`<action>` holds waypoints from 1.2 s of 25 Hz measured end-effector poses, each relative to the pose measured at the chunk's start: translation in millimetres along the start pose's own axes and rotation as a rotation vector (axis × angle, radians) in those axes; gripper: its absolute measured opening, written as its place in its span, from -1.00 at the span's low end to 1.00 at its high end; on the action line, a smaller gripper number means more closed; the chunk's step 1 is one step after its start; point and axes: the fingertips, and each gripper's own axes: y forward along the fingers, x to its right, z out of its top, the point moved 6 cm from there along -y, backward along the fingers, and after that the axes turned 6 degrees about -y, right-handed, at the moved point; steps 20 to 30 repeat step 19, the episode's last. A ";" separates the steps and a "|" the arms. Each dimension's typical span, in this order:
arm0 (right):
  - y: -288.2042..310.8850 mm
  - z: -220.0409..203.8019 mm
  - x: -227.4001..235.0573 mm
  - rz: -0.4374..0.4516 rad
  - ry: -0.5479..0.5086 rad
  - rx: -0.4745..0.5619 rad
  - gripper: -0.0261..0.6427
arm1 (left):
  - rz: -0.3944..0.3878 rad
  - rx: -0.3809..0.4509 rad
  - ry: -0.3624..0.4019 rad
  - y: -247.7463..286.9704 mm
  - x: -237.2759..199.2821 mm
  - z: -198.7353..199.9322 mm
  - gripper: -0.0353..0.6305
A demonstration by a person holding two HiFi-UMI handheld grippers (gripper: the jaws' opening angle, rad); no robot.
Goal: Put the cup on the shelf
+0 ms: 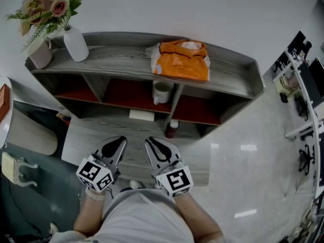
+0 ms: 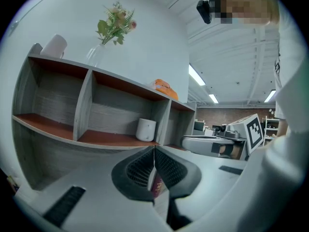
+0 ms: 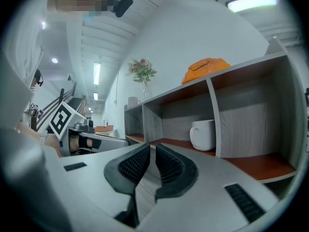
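The white cup (image 1: 162, 91) stands upright in the middle compartment of the grey shelf unit (image 1: 116, 59), on its red-brown board. It also shows as the cup (image 2: 146, 129) in the left gripper view and the cup (image 3: 203, 135) in the right gripper view, well beyond the jaws. My left gripper (image 1: 121, 139) and right gripper (image 1: 150, 140) hang side by side close to the person's body, pointing at the shelf and apart from the cup. The left gripper (image 2: 154, 149) has its jaws together and empty. The right gripper (image 3: 153, 146) shows only a thin slit, with nothing in it.
On the shelf top lie an orange bag (image 1: 183, 59), a white vase of flowers (image 1: 76, 43) and a white jug (image 1: 40, 54). A dark red bottle (image 1: 172, 129) and a white box (image 1: 141, 115) sit on the low grey board (image 1: 86, 135). Desks (image 1: 298, 85) stand at the right.
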 end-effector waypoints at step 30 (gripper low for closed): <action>-3.5 -5.4 12.9 -0.026 0.011 -0.013 -0.78 | 0.007 -0.006 0.009 1.5 0.5 -0.7 -0.84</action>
